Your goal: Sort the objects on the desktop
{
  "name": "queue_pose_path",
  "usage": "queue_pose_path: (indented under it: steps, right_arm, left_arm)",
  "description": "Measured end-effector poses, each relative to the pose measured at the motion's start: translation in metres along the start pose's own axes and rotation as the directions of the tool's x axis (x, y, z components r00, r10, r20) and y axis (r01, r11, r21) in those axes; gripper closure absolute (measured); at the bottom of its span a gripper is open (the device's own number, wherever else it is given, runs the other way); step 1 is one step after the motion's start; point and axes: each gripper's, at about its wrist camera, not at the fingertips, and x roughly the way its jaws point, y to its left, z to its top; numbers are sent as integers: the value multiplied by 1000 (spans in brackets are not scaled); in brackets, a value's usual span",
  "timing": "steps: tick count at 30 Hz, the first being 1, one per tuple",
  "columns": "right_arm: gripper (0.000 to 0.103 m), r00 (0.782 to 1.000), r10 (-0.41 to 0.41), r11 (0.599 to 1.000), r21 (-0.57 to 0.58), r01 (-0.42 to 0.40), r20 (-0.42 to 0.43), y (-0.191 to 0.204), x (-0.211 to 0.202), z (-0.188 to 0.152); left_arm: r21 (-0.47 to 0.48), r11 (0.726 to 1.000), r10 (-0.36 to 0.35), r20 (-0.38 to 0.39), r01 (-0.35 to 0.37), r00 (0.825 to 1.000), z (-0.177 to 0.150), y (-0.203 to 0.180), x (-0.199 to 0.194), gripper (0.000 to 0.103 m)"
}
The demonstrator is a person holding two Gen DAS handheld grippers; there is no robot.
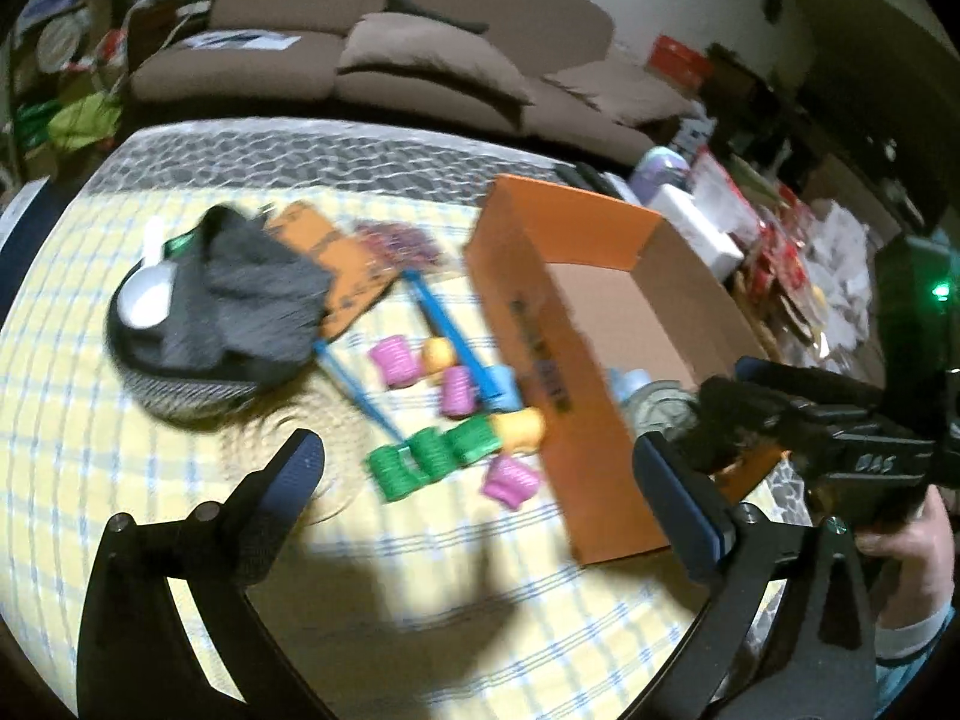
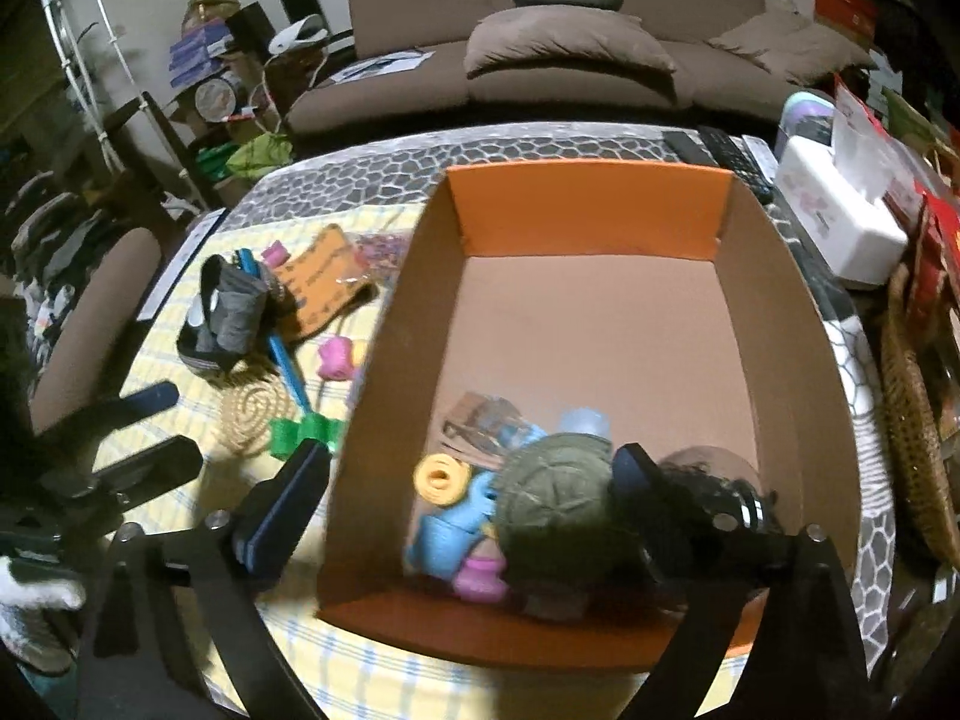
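My left gripper (image 1: 477,468) stands open above the yellow checked tablecloth (image 1: 120,480), with nothing held. Below its gap lie green hair rollers (image 1: 432,450) and a pink roller (image 1: 510,480). Further off are more pink rollers (image 1: 393,360), blue sticks (image 1: 444,330), an orange card (image 1: 336,258) and a dark pouch with grey cloth (image 1: 240,300). My right gripper (image 2: 471,480) is open over the near corner of the orange cardboard box (image 2: 588,204). In the box lie a round olive-green object (image 2: 558,492), a yellow roller (image 2: 441,480), a blue item (image 2: 444,534) and a pink roller (image 2: 477,579).
A white tissue box (image 2: 840,228), remote controls (image 2: 732,156) and a wicker basket (image 2: 918,420) crowd the table to the right of the box. A brown sofa (image 2: 570,60) stands behind. A padded chair (image 2: 90,324) is at the left.
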Motion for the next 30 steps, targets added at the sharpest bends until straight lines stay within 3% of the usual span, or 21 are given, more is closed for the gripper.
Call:
queue_pose_path:
  steps: [5, 12, 15, 20, 30]
  right_arm:
    - [4, 1000, 24, 1000, -11, -23, 10, 21, 1, 6]
    - [4, 996, 77, 997, 6, -78, 38, 48, 3, 17]
    - [4, 993, 102, 994, 21, -103, 54, 58, 6, 22]
    - [4, 985, 156, 986, 45, -159, 68, 69, 10, 28]
    - [9, 984, 172, 985, 15, -173, 46, 94, 25, 31]
  left_arm:
    - [0, 999, 36, -7, -36, 999, -8, 20, 1, 0]
    - [39, 999, 7, -30, -6, 1000, -15, 28, 16, 1]
    - [8, 1000, -6, -47, 6, 999, -14, 40, 20, 7]
    - [-37, 999, -20, -34, 18, 999, -10, 61, 14, 7]
    - [-39, 998, 45, -63, -47, 997, -15, 92, 13, 9]
